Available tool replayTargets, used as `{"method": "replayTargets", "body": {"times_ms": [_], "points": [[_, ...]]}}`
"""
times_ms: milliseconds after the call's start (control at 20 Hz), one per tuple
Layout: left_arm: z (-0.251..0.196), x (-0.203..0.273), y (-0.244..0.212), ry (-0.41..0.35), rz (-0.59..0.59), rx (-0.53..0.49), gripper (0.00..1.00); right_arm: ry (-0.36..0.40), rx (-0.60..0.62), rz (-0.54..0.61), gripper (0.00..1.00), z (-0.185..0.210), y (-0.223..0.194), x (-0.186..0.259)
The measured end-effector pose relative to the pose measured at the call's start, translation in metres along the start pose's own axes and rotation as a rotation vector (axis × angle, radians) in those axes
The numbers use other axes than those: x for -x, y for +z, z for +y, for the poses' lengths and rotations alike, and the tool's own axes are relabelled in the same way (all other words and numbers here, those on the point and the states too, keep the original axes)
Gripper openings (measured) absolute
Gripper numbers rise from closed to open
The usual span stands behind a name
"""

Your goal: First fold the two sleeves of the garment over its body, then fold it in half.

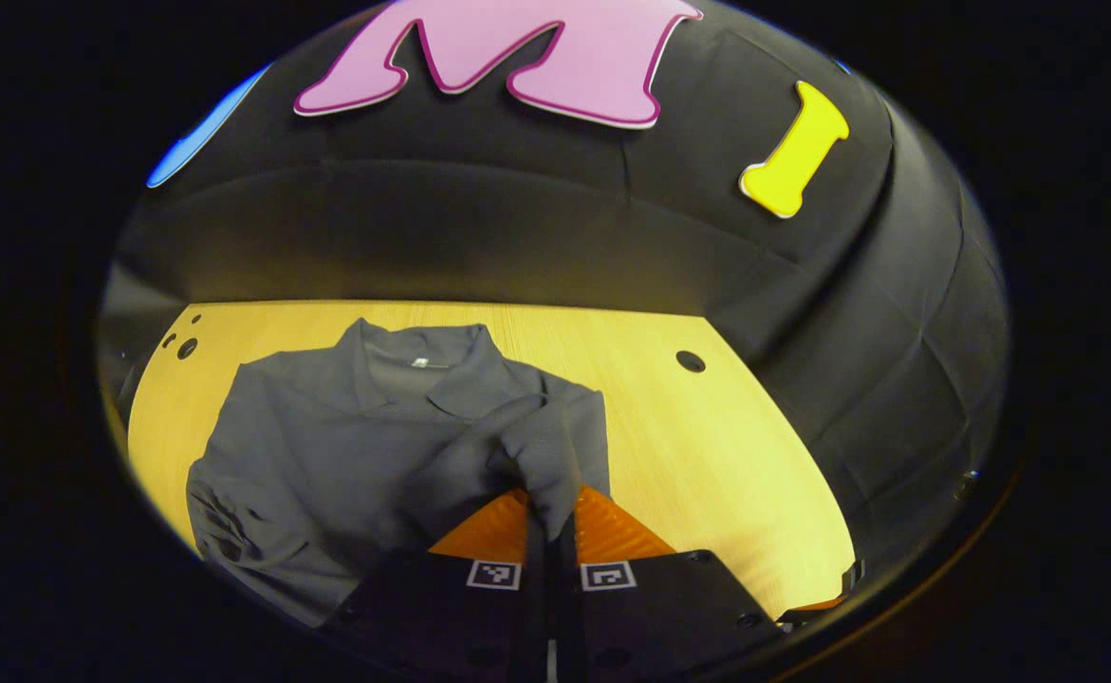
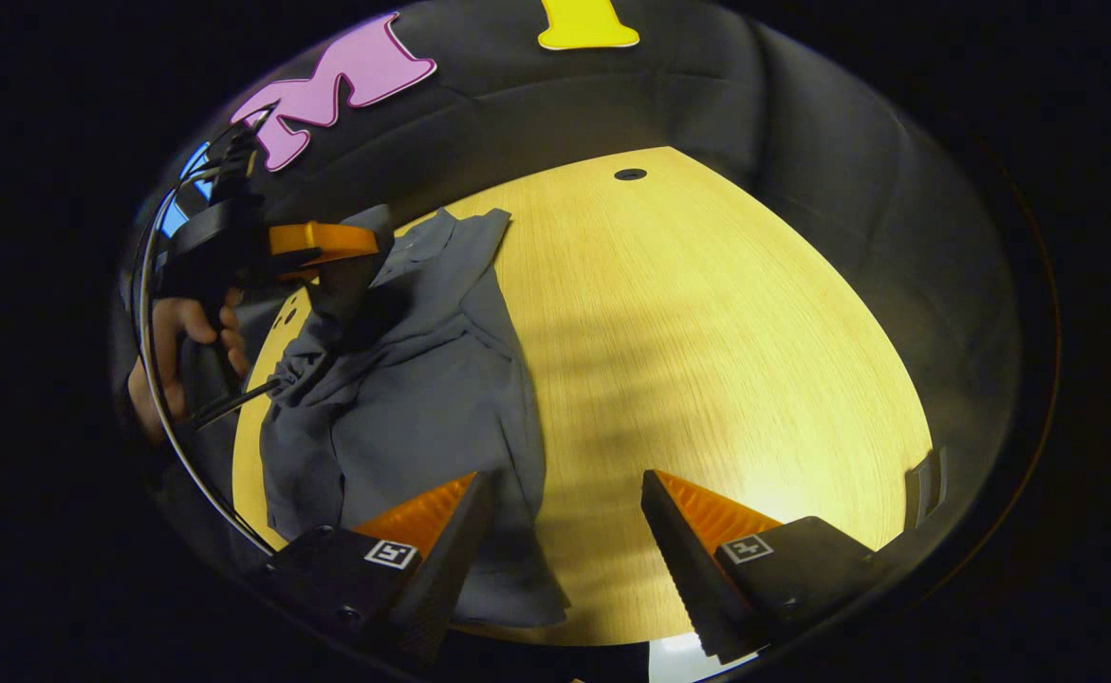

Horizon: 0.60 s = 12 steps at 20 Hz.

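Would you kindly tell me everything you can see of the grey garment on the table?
The grey garment is a collared shirt of soft woven-looking cloth, lying front up on the wooden table, collar towards the booth wall. The sleeve is pinched between the fingers of the left tool and lifted over the body, hanging in folds. The body is rumpled along one side. The right tool hangs open over the shirt's edge, not gripping it.
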<state>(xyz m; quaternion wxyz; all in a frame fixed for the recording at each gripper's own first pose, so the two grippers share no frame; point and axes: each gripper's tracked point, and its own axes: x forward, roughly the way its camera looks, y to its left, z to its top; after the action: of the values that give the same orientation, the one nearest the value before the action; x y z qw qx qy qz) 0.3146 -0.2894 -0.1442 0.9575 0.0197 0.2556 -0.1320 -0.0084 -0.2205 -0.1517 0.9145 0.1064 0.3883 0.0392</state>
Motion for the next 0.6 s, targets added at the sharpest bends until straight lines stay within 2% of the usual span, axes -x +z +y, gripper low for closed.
{"method": "replayTargets", "body": {"times_ms": [150, 200, 300, 450, 500, 600], "points": [[-0.003, -0.009, -0.011, -0.004, 0.036, 0.023, 0.07, -0.013, -0.001, 0.000, 0.99, -0.001, -0.003, 0.003], [-0.003, -0.007, -0.015, -0.018, 0.043, 0.035, 0.17, -0.018, -0.008, 0.000, 0.99, -0.002, -0.004, 0.003], [-0.001, 0.001, -0.019, -0.042, 0.037, 0.051, 0.55, -0.029, -0.020, 0.000, 0.99, 0.001, -0.006, 0.003], [0.025, 0.030, -0.028, -0.032, -0.002, 0.027, 0.73, -0.037, -0.018, 0.003, 0.99, 0.013, -0.011, 0.005], [0.042, 0.042, -0.035, -0.012, -0.008, 0.000, 0.90, -0.038, -0.014, 0.003, 0.99, 0.017, -0.012, 0.006], [0.077, 0.074, -0.047, 0.045, -0.032, -0.067, 0.96, -0.038, -0.011, 0.007, 0.99, 0.028, -0.016, 0.005]]}}
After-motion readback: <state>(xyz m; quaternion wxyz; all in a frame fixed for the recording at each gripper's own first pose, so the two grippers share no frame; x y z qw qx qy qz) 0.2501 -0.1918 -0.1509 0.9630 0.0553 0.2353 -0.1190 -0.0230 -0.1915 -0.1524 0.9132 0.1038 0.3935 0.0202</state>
